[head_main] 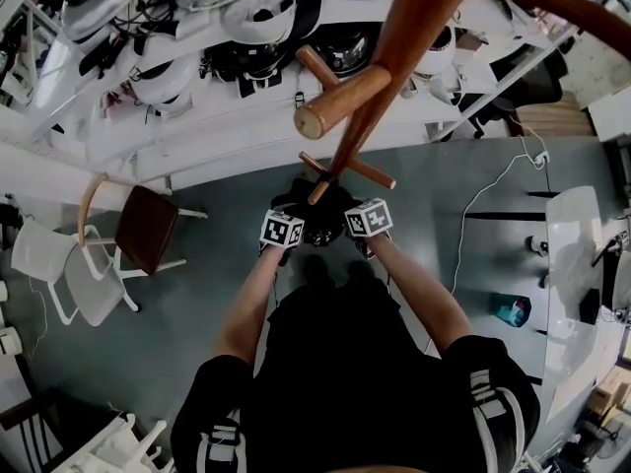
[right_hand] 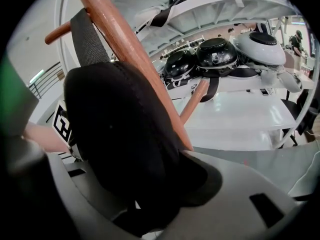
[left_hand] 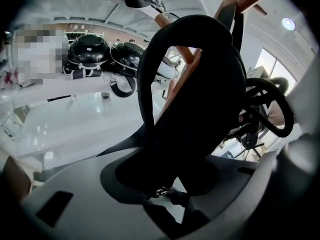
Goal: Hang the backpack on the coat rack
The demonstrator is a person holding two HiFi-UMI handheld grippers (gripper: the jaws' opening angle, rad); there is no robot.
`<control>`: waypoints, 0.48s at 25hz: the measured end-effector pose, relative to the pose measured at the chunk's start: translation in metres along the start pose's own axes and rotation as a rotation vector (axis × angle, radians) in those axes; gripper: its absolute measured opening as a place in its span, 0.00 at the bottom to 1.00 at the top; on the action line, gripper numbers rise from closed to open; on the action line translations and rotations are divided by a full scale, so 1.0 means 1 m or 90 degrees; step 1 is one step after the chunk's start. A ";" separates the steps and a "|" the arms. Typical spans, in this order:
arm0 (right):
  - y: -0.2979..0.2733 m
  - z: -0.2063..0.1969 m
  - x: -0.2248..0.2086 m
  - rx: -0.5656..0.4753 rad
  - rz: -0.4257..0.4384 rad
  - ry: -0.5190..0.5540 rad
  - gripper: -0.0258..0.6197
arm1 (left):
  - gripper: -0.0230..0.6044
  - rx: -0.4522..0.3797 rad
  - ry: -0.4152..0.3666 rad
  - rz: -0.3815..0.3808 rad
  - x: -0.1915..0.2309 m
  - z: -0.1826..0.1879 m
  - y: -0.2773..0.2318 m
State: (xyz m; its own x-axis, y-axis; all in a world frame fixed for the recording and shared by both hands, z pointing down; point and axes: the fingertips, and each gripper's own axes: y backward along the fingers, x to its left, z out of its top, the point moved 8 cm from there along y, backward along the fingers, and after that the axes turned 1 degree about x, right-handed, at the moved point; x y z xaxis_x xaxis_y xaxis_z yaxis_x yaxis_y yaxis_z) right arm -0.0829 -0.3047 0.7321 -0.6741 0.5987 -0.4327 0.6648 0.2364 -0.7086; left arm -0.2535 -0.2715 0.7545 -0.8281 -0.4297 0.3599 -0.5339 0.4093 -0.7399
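Note:
The black backpack [head_main: 315,205] hangs close against the wooden coat rack [head_main: 360,116], just below its lower pegs. In the right gripper view a strap [right_hand: 85,34] runs up along the pole [right_hand: 130,49]. My left gripper [head_main: 299,225] is on the pack's left side and my right gripper [head_main: 355,221] on its right. In the left gripper view the backpack [left_hand: 200,99] fills the gap of the left gripper [left_hand: 165,184], whose jaws stand wide apart. The backpack [right_hand: 115,129] likewise lies between the parted jaws of the right gripper [right_hand: 145,204]. The pads themselves are hidden by fabric.
White shelves with several helmets [head_main: 197,28] stand behind the rack. A brown chair [head_main: 148,227] and a white chair [head_main: 59,264] are at the left. At the right are a white table [head_main: 577,254], a teal object [head_main: 513,310] and a floor cable [head_main: 483,205].

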 end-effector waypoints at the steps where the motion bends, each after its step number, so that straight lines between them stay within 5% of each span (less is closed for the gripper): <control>1: 0.000 0.000 0.000 0.003 -0.002 0.005 0.35 | 0.34 0.000 -0.003 0.003 0.000 0.000 0.001; 12: 0.011 0.000 0.003 -0.013 0.007 0.065 0.57 | 0.46 -0.057 0.011 0.023 0.000 0.001 0.025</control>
State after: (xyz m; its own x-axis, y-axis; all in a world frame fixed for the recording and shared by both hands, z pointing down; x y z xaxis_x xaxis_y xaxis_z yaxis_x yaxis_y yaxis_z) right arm -0.0774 -0.3007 0.7228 -0.6310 0.6758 -0.3809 0.6794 0.2443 -0.6919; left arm -0.2670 -0.2618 0.7356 -0.8494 -0.3998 0.3447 -0.5165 0.4949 -0.6988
